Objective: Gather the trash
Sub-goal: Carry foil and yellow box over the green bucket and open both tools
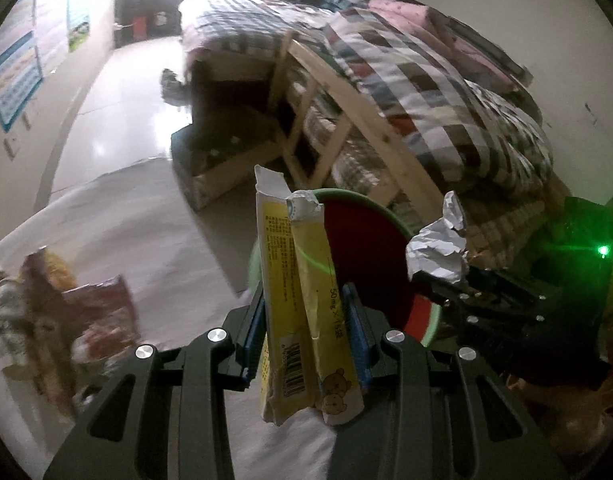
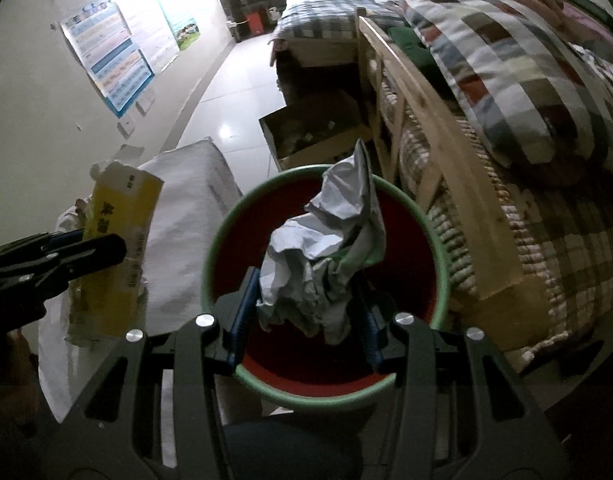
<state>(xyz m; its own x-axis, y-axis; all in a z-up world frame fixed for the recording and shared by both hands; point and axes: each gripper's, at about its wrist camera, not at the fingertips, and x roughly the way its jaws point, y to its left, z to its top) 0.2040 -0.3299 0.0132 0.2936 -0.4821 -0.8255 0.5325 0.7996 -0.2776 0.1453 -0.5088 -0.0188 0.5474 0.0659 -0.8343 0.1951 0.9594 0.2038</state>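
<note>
My left gripper (image 1: 304, 320) is shut on a torn yellow carton (image 1: 302, 300) and holds it upright beside the bin; the carton also shows in the right wrist view (image 2: 118, 252). My right gripper (image 2: 304, 312) is shut on a crumpled white paper (image 2: 326, 248) and holds it over the mouth of the bin (image 2: 440, 240), which is green-rimmed and red inside. In the left wrist view the paper (image 1: 438, 244) and right gripper (image 1: 466, 292) sit at the right, past the bin's rim (image 1: 386, 210).
Snack wrappers (image 1: 66, 312) lie on a white cloth-covered surface (image 1: 154, 232) at the left. A wooden bed frame (image 2: 426, 128) with a checked quilt (image 2: 506, 60) stands right of the bin. An open cardboard box (image 2: 314, 128) sits on the floor behind it.
</note>
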